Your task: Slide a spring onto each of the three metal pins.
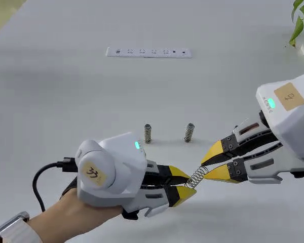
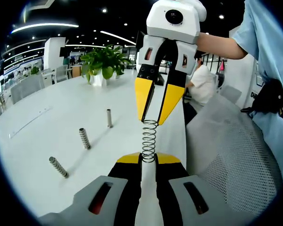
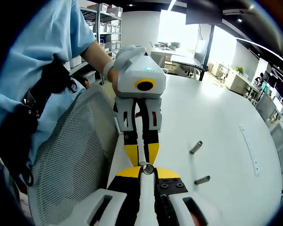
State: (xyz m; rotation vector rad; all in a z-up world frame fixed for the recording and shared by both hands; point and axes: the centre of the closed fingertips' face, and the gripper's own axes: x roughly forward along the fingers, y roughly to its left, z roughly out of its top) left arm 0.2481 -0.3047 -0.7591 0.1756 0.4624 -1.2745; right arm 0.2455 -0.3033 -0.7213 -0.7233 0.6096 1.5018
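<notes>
A loose spring [image 1: 196,177] hangs in the air between my two grippers, above the white table [image 1: 66,101]. My left gripper [image 1: 190,183], labelled 33, is shut on one end of it. My right gripper [image 1: 203,170] pinches the other end with its yellow tips. In the left gripper view the spring [image 2: 149,139] runs from my own jaws up to the right gripper [image 2: 151,121]. Two springs [image 1: 147,133] [image 1: 189,132] stand upright on pins. A bare metal pin [image 2: 109,117] stands beyond them.
A white power strip [image 1: 148,52] lies at the far side of the table. A potted plant [image 1: 301,20] stands at the far right corner. A black cable [image 1: 43,177] trails from the left gripper. A mesh chair [image 2: 231,155] is beside the table edge.
</notes>
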